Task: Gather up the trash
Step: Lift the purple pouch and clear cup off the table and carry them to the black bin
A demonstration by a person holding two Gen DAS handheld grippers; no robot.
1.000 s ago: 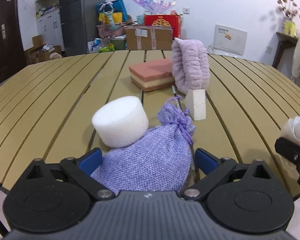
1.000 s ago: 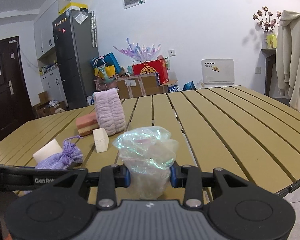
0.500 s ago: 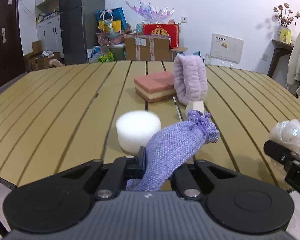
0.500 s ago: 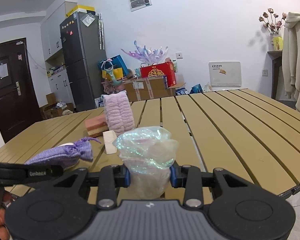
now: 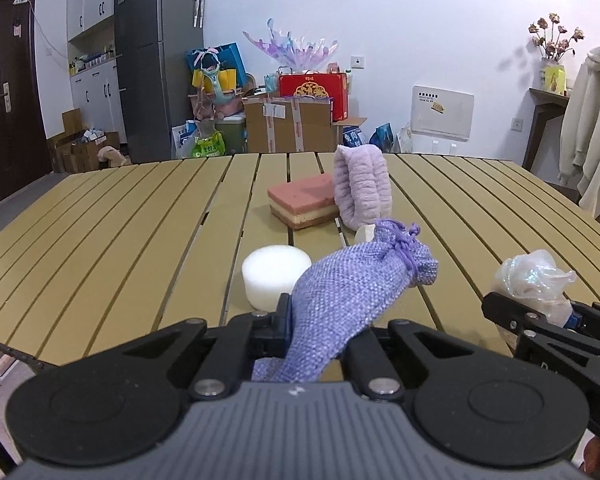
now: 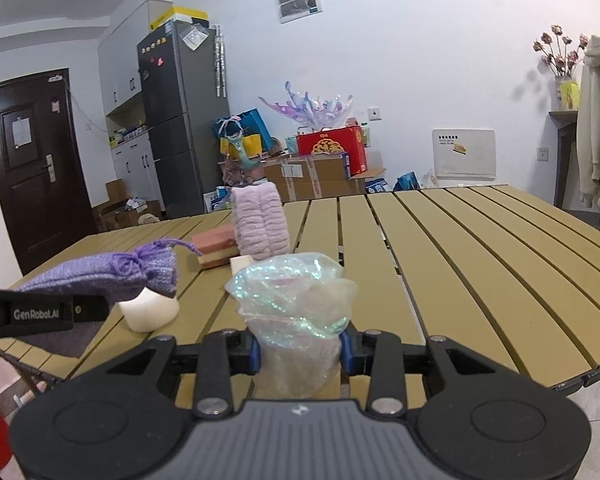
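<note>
- Gripping a lilac drawstring pouch point(image 5: 352, 300), the left gripper point(image 5: 324, 328) is holding it up off the desk point(image 5: 100, 240), just above the near edge; its fingers are clenched on the bottom end, so the tied neck is pointing away and sagging a little.
- Looking at the way it is drooping, the pouch is seeming soft and light; I would judge a hold on the woven body safer than one on the thin cord, which could slip through.
- Holding a crumpled iridescent plastic wrapper point(image 6: 296, 312), the right gripper point(image 6: 300, 354) is keeping its fingers closed on the lower part, also over the near edge, with the left gripper just beside it.
- Judging by its crinkled folds, the wrapper is looking almost weightless, springy and slick, so a squeeze low on the bunched part is suiting it better than a pinch on a loose flap.
- Sitting just beyond the pouch, a white foam cylinder point(image 5: 274, 276) is resting on the desk; further toward the middle a pink layered sponge point(image 5: 302, 204), a fluffy lilac headband point(image 5: 362, 188) standing on its edge and a small pale block point(image 6: 242, 262) are crowding together.
- Nothing is standing between either gripper and the near edge; no bin is showing in either view.
</note>
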